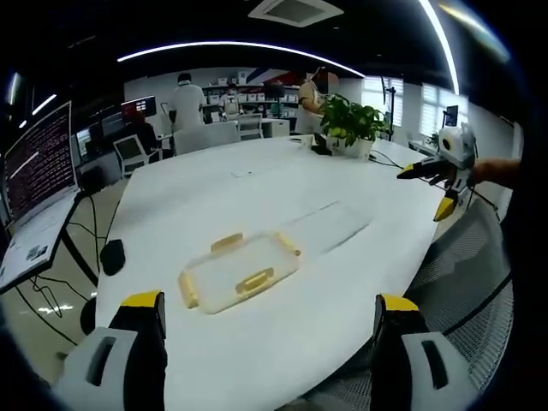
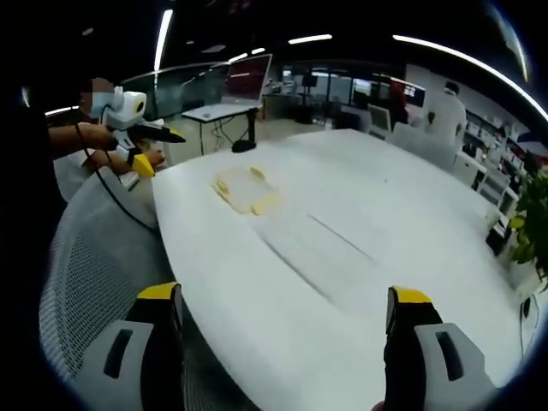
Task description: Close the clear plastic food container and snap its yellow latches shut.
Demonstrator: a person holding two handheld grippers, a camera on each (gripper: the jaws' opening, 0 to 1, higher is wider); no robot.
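A clear plastic piece with yellow latches (image 1: 240, 272) on its sides lies on the white table (image 1: 257, 184); the right gripper view shows it (image 2: 244, 190) far off to the left. Beside it lies a second clear piece (image 1: 330, 224), flat and faint, which also shows (image 2: 321, 244) toward the table's middle. My left gripper (image 1: 270, 301) is open over the near table edge, short of the latched piece, and appears hand-held (image 2: 137, 128) at the left. My right gripper (image 2: 284, 294) is open above the table edge and is held up (image 1: 441, 180) at the far right.
A grey mesh chair (image 1: 467, 274) stands by the table edge and shows below my right gripper (image 2: 94, 248). A potted plant (image 1: 353, 124) sits at the far end of the table. Monitors (image 1: 38, 163) stand on a side desk. People (image 1: 184, 103) stand in the background.
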